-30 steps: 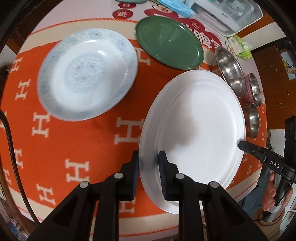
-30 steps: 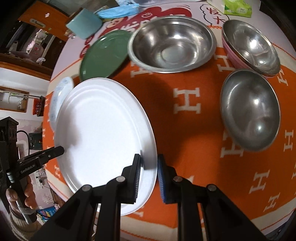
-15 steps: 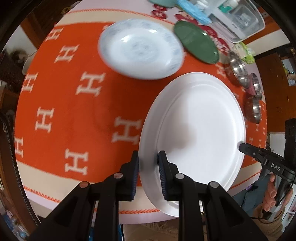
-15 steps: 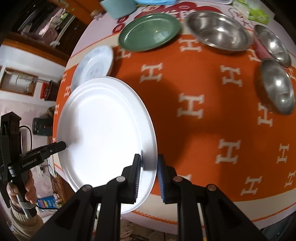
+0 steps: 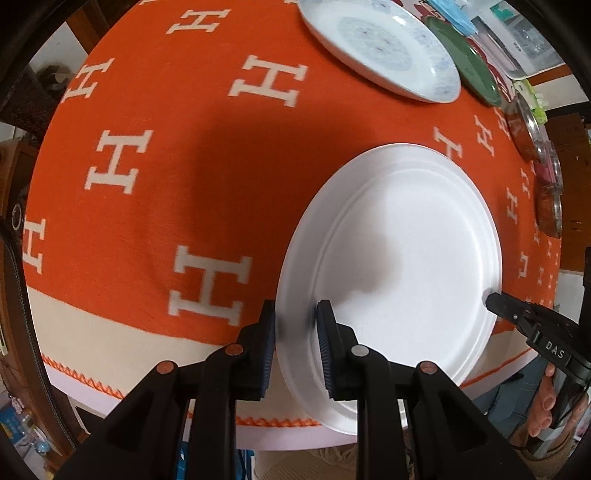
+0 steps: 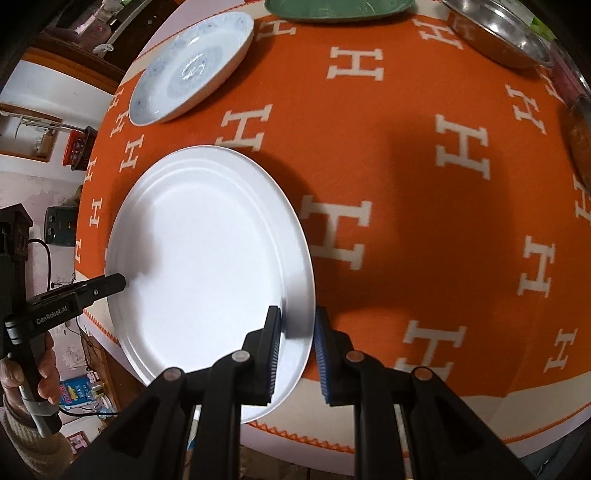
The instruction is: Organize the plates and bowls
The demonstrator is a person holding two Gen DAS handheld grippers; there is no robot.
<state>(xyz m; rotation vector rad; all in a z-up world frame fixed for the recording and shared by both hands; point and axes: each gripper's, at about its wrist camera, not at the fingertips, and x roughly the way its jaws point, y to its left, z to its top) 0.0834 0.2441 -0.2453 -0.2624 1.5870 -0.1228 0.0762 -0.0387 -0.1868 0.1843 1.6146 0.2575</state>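
A large white plate is held off the table by both grippers. My left gripper is shut on its left rim, and my right gripper is shut on its right rim. The plate hangs over the table's near edge. A blue-patterned white plate lies at the back of the orange cloth, also in the right wrist view. A green plate lies beyond it, and several steel bowls stand along the right side.
The round table has an orange cloth with white H marks. A steel bowl and the green plate sit at the far side. The other hand-held gripper shows in each view.
Both grippers have carried the white plate back toward the near edge of the table and lower; the other plates and bowls now look farther away.
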